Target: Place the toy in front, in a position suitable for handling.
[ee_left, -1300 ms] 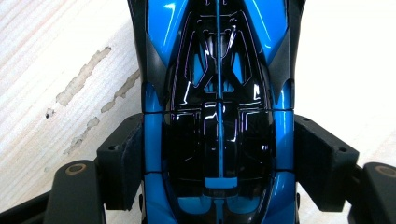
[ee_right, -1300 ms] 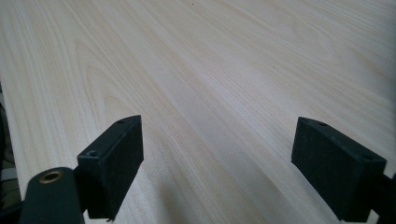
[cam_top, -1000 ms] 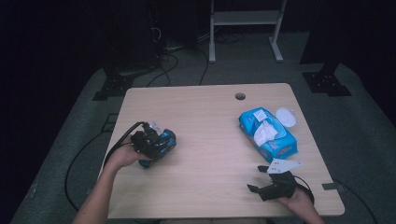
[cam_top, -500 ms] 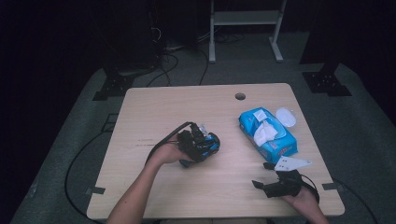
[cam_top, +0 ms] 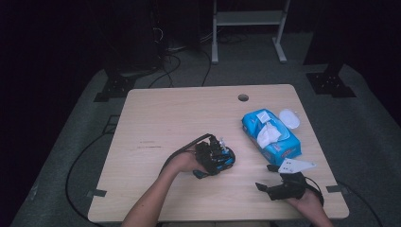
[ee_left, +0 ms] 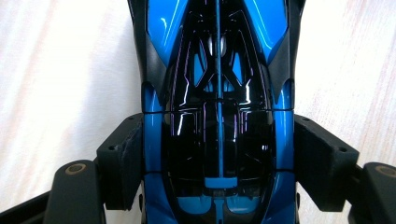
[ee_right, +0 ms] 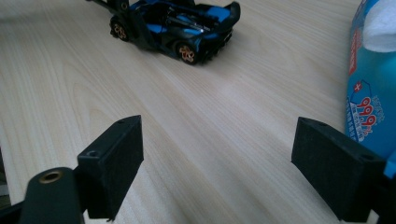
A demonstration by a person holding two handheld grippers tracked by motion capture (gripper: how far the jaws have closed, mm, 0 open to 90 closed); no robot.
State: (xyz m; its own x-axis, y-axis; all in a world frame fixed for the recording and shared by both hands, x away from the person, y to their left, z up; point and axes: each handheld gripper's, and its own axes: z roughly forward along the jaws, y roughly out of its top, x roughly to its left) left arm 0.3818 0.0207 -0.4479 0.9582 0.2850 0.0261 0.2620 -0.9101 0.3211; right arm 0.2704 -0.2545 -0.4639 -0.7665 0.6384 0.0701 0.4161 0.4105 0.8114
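A blue and black toy car (cam_top: 227, 158) stands on its wheels near the middle of the wooden table (cam_top: 165, 118). My left gripper (cam_top: 218, 157) is shut on it. In the left gripper view the car's roof (ee_left: 217, 116) sits between the two black pads (ee_left: 123, 161), which press on its sides. My right gripper (cam_top: 265, 177) rests open near the front right of the table with nothing between its jaws. In the right gripper view (ee_right: 219, 158) the car (ee_right: 177, 25) is farther off, up and to the left.
A blue packet of wet wipes (cam_top: 269, 135) lies at the right with a white wipe sticking out, close to the right gripper (ee_right: 369, 84). A white round lid (cam_top: 289, 118) lies beside it. A cable hole (cam_top: 243, 97) is near the far edge.
My left gripper has carried the toy car from the table's left side rightward to the middle. The right gripper has barely shifted.
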